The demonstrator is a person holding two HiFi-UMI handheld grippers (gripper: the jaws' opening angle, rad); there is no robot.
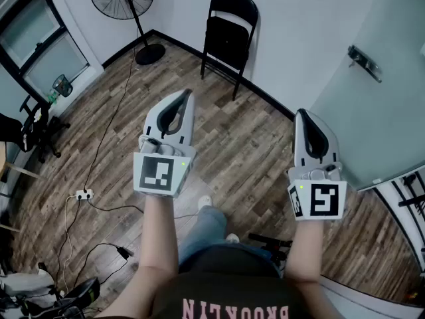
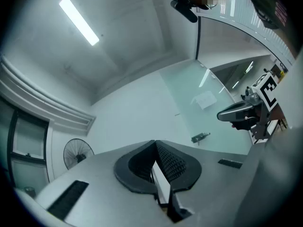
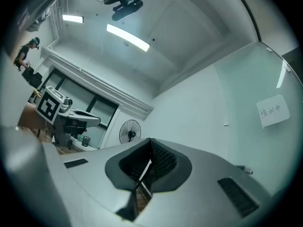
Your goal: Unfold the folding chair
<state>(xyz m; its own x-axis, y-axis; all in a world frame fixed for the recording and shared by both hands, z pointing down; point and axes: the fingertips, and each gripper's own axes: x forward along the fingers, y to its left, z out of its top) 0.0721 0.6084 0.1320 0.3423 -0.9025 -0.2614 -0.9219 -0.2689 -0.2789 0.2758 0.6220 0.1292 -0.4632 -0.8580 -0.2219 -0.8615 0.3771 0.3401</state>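
Two grippers are seen in the head view: left gripper (image 1: 186, 96) and right gripper (image 1: 300, 113), both well apart from the folding chair (image 1: 229, 32), which is leaned folded against the far wall. In the left gripper view the jaws are pressed together, nothing between. In the right gripper view likewise, empty. Risk judged: if approached with jaws unopened, the chair may be nudged and slid down the wall.
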